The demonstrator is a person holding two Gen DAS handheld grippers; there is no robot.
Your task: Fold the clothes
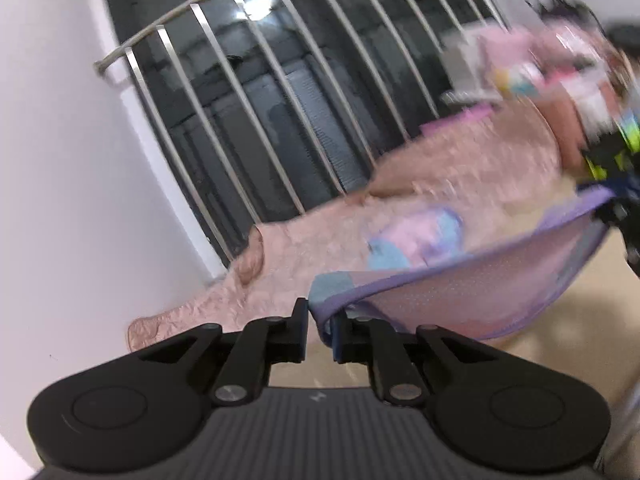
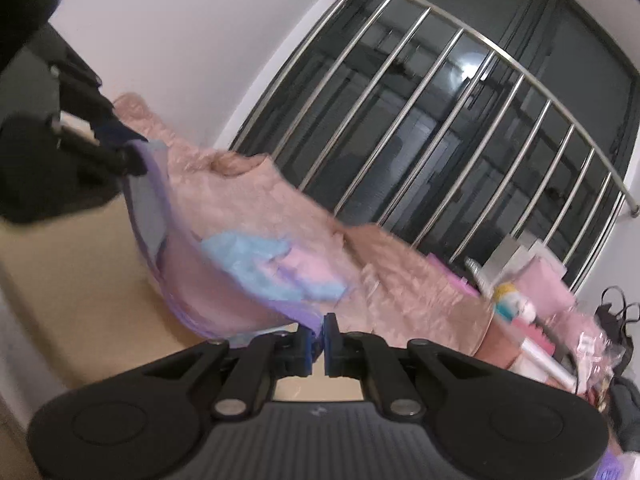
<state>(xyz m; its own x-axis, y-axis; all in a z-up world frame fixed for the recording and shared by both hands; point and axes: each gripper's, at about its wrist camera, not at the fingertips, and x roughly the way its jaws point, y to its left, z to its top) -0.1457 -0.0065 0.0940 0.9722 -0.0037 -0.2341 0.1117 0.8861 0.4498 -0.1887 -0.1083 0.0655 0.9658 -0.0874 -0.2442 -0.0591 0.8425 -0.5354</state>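
Both claws, the left gripper (image 1: 320, 320) and the right gripper (image 2: 320, 330), pinch the purple-edged pink garment (image 1: 460, 292) up in the air above the pink blanket (image 1: 460, 176), so folding has barely started.

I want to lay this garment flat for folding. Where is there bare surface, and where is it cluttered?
Bare: the beige surface below the hanging pink mesh garment with purple trim, bordered behind by the crumpled peach quilted blanket. Crowded: the far end by the metal window bars, with pink boxes and packets. Both the left gripper and right gripper pinch the garment's trim.
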